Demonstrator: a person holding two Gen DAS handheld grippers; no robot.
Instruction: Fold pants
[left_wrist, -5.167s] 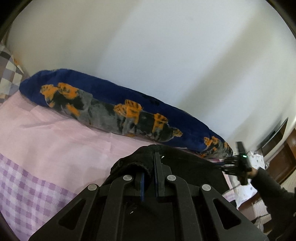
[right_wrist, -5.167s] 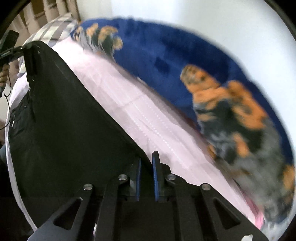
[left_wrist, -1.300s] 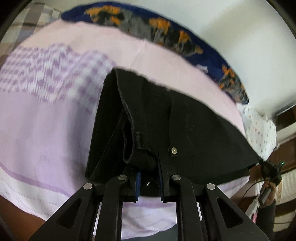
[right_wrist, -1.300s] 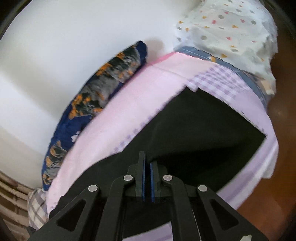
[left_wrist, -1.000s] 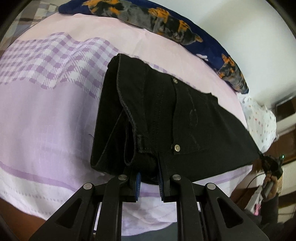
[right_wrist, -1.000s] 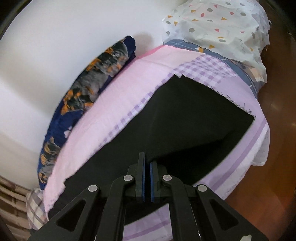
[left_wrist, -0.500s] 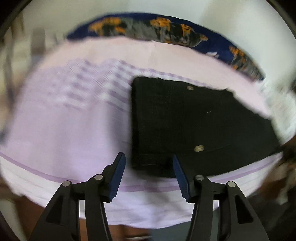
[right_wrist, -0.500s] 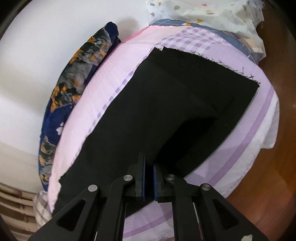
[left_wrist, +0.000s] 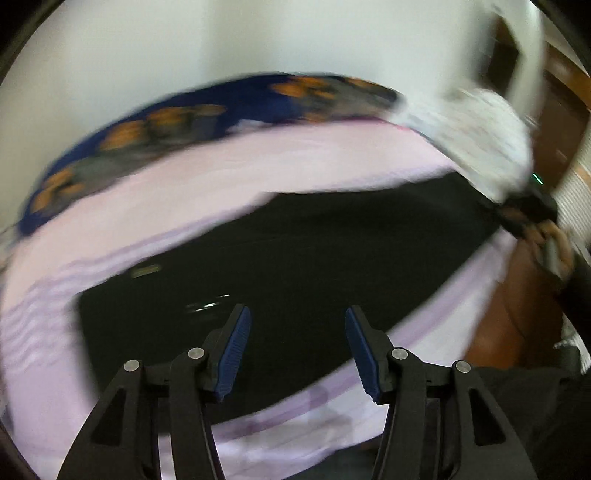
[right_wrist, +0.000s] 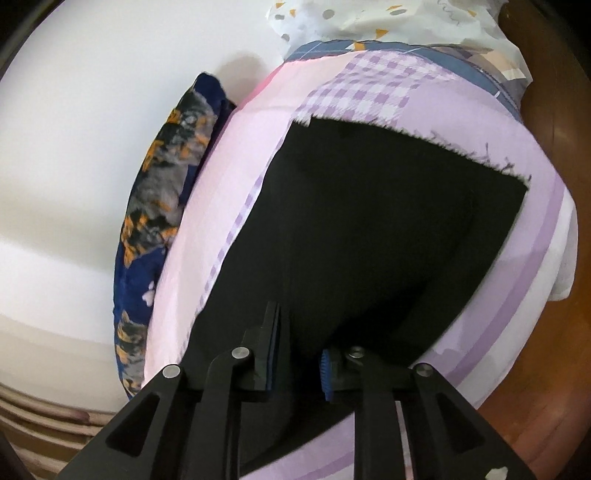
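Observation:
The black pants (left_wrist: 295, 258) lie flat, folded lengthwise, on the pink and purple bed sheet (left_wrist: 258, 162). My left gripper (left_wrist: 297, 347) is open and empty, just above the pants' near edge. The view is blurred by motion. In the right wrist view the pants (right_wrist: 369, 221) stretch away to their frayed hems (right_wrist: 424, 134). My right gripper (right_wrist: 297, 354) has its jaws apart over the near edge of the pants, with nothing held. The right gripper also shows in the left wrist view (left_wrist: 528, 206) at the pants' far right end.
A navy blanket with orange and grey patches (left_wrist: 184, 118) lies along the white wall at the back; it also shows in the right wrist view (right_wrist: 162, 206). A white dotted pillow (right_wrist: 388, 18) sits at the bed's end. Brown wooden floor (right_wrist: 561, 184) lies beyond the bed edge.
Both grippers have let go of the pants, the left about half a second before the right, and the pants now lie flat. The left gripper has swung to the right.

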